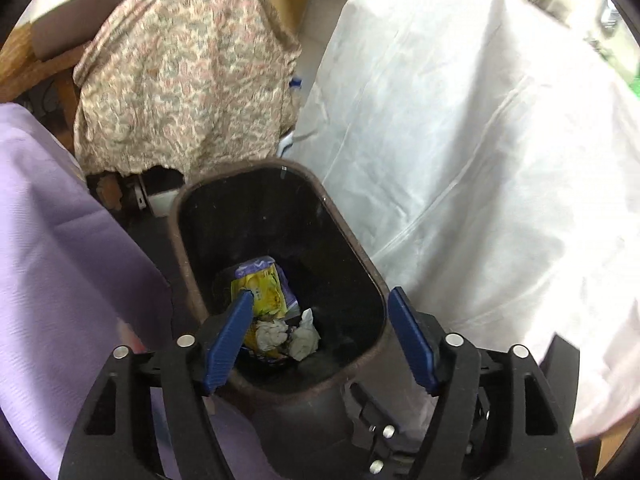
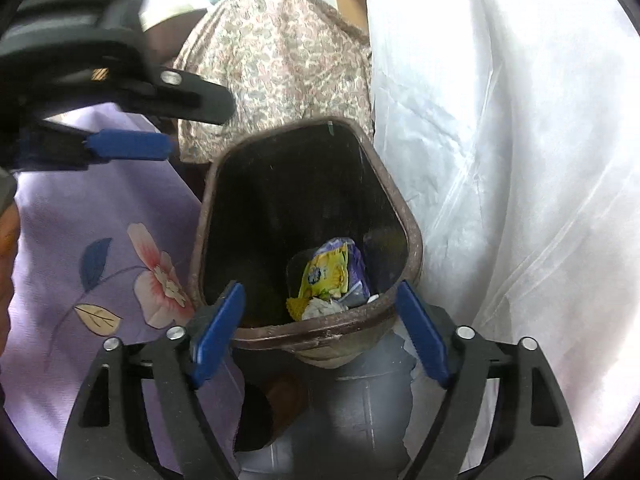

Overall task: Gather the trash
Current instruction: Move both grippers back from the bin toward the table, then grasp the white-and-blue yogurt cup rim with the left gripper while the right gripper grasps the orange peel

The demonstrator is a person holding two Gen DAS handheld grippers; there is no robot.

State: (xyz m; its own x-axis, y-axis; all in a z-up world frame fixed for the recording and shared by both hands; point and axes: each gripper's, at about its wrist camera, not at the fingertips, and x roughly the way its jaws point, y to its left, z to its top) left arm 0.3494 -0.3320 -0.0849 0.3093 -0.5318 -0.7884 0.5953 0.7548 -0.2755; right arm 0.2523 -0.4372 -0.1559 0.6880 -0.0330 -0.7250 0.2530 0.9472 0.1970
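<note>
Two grippers are held above the brown waste bin [image 1: 280,280], both pointing steeply down into its mouth. The trash lies at the bottom: a yellow-and-purple wrapper [image 1: 262,284] with crumpled white tissue [image 1: 280,336] touching it on the near side. Nothing is seen between either pair of blue pads.

Left gripper [image 1: 320,340]: jaws stand well apart and empty, framing the bin's near rim. Right gripper [image 2: 320,332]: jaws likewise spread, empty, straddling the near rim from slightly farther back. In the right wrist view the left gripper is also seen at upper left, over the lilac flowered cloth [image 2: 100,248] beside the bin.

Judged step: release into the bin is complete and withdrawal is due. To be done well, the grippers should be lifted straight clear of the rim before being swung aside, so that the bin is not tipped and the neighbouring cloths are not snagged. The white plastic sheet [image 2: 520,160] hangs just beside the bin's right wall and the patterned cloth [image 1: 188,80] lies behind it; both are loose and could be caught by spread fingers. Jaws are best kept apart for the next pickup. Whether more trash remains outside the bin cannot be told from these views.
</note>
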